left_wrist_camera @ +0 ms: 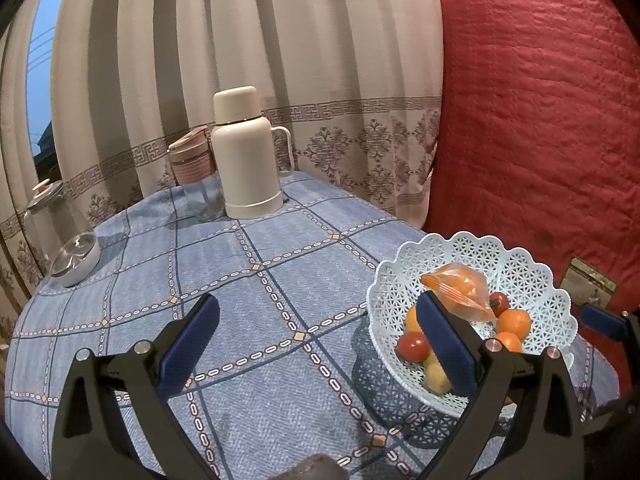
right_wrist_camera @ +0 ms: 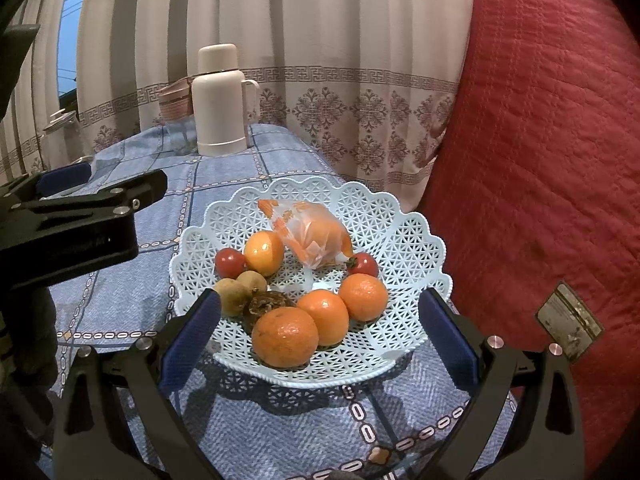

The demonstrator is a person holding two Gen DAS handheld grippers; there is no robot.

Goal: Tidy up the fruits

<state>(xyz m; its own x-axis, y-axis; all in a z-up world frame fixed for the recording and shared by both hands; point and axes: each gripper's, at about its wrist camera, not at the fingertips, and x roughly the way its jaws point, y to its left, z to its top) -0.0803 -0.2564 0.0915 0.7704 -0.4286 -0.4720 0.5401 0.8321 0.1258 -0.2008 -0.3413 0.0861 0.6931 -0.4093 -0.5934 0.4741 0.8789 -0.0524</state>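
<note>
Both tongs gape wide and grip nothing. The right tongs (right_wrist_camera: 320, 336) sit low at the near rim of the white lattice basket (right_wrist_camera: 408, 224), fingers straddling the front oranges (right_wrist_camera: 286, 336), so the right hand is nearer. The left tongs (left_wrist_camera: 318, 332) hang over bare checked bench (left_wrist_camera: 256, 408), with the basket to their right. All fruit in view already lies in the basket, including a bagged orange (right_wrist_camera: 316, 236) and tomatoes (right_wrist_camera: 230, 262).

Right claw (right_wrist_camera: 320, 332) spread wide, empty, framing white lattice basket (right_wrist_camera: 404, 216) holding oranges, tomatoes, bagged fruit.
</note>
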